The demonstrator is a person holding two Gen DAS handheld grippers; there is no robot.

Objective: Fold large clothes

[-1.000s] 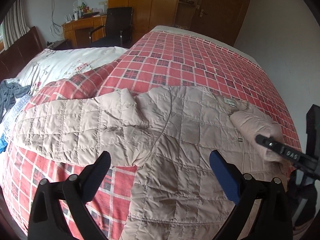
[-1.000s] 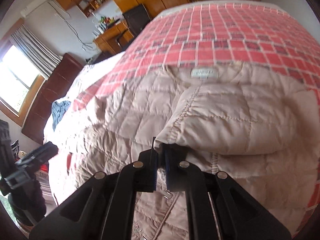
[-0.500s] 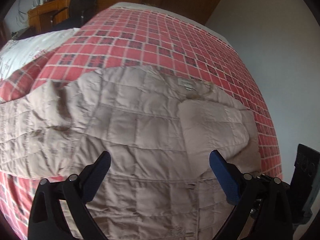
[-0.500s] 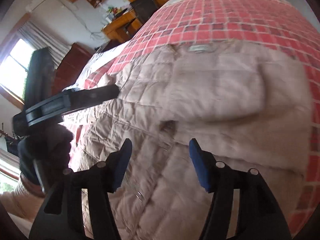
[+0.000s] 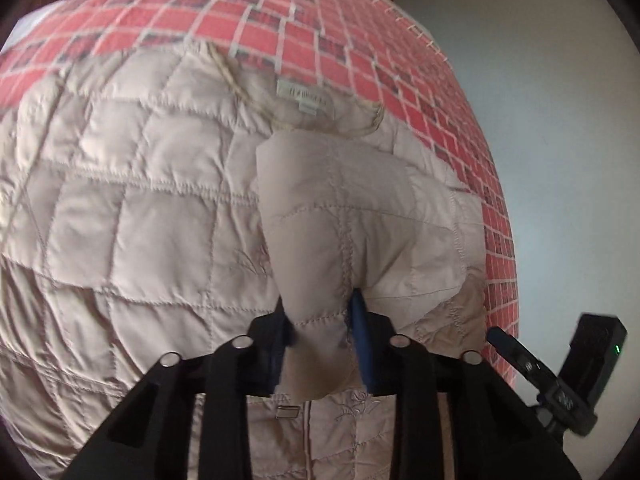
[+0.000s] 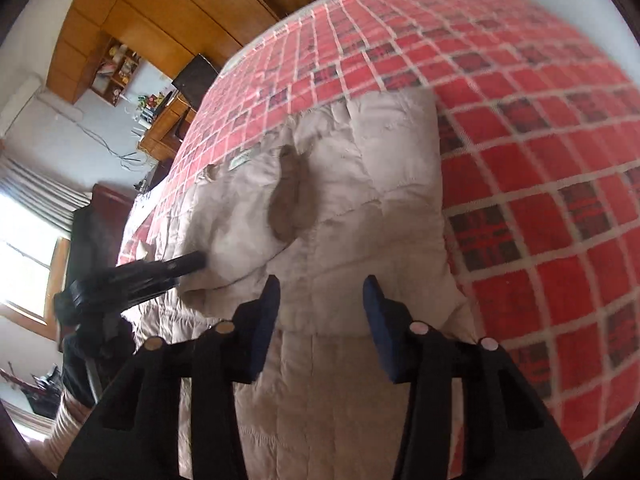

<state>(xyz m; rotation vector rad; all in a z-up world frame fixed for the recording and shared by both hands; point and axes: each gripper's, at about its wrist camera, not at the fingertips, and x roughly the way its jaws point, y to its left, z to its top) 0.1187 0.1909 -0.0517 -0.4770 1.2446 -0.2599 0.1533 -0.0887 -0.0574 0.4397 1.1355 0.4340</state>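
The quilted beige jacket (image 5: pixel 132 216) lies spread flat on the bed's red checked bedspread (image 5: pixel 280 16), front side up, with its neck label (image 5: pixel 303 95) toward the far side of the bed. Taking that label as the landmark: just below and to the right of it, one sleeve (image 5: pixel 360 216) has been folded in across the chest, and the left tool (image 5: pixel 320 332) is closed narrow on the end of that sleeve, a bunch of the cloth pinched between its blue pads. The right tool (image 6: pixel 320 312) is empty, its jaws standing wide apart above the jacket's body on the side nearest the bed edge, well below the label in its own view; from there the left tool shows as a dark bar touching the folded sleeve. To the left of the label the jacket runs out of the left wrist view, so whether the other sleeve is folded cannot be told from here. Judged from how things lie, the fold is at an early stage: one sleeve is brought in but not yet let go or smoothed, the body is unfolded at full length, and the zip front (image 5: pixel 306 432) near the tools lies flat. Left to do, most likely: settle this sleeve, bring in the other side, then fold the body up toward the label
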